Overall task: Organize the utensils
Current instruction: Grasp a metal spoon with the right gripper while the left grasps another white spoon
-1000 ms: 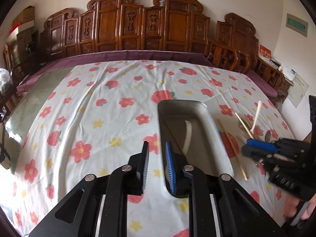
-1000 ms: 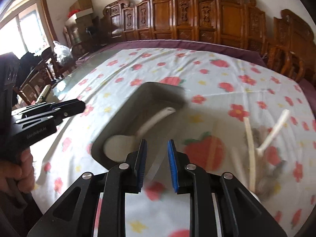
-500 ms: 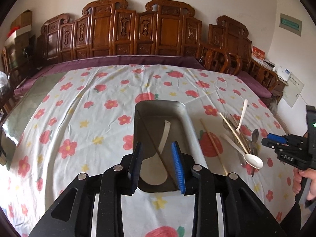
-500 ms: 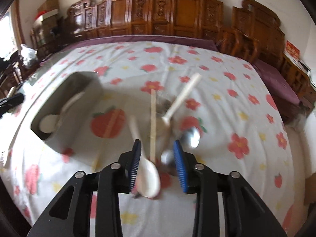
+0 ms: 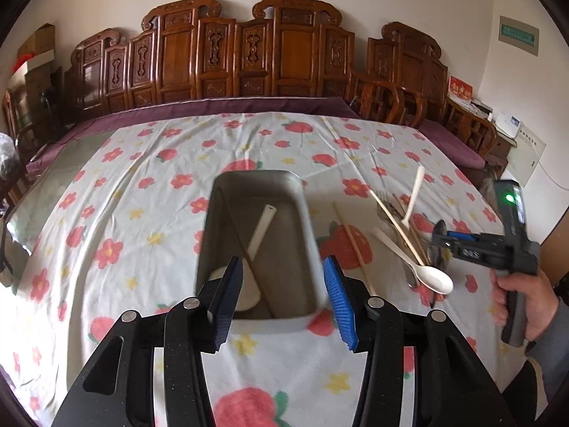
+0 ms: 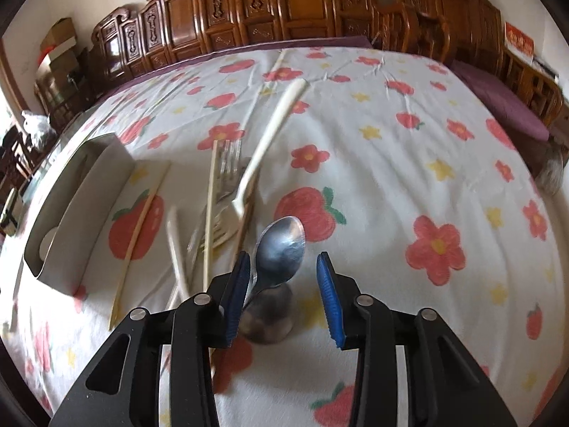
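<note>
Between the spread jaws of the right gripper, low in the right wrist view, lies a shiny steel spoon, ungrasped. It looks rigid, light and slippery; pinching the narrow neck seems safest. Left gripper hangs open, empty, over the grey metal tray at centre frame.

The left gripper points forward with its two fingers spread wide and nothing between them, while the right gripper, gripped by the person's right hand, is also wide apart and tilted downward.
</note>
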### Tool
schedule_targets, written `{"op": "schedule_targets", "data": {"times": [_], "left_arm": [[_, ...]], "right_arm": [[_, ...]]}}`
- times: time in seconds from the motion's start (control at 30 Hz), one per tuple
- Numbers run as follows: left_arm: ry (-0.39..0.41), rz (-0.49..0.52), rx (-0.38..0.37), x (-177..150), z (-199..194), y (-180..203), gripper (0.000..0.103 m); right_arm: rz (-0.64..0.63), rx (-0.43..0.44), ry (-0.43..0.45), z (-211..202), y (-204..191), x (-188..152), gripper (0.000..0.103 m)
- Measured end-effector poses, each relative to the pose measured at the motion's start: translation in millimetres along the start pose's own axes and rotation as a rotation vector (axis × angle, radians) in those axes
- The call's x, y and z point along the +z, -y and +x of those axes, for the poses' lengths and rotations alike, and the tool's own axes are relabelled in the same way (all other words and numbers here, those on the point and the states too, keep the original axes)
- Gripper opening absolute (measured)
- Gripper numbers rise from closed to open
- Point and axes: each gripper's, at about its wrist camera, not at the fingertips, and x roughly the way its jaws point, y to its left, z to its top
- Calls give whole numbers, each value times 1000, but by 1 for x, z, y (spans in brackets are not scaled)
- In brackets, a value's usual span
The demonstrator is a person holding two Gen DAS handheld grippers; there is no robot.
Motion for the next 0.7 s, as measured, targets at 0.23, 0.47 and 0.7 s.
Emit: {"op": "schedule_targets", "data": {"times": [0.23, 0.47, 0.7], "left_arm": [[-51, 6, -29, -11, 4, 31, 45], [-71, 53, -20, -13, 8, 60, 45], [-121, 59, -28, -17, 29, 85, 45]], "right_arm": [[41, 82, -5, 3, 8, 3, 26], [7, 136, 23, -21, 9, 5, 4], [-82, 116, 35, -52, 6, -3, 4]]}}
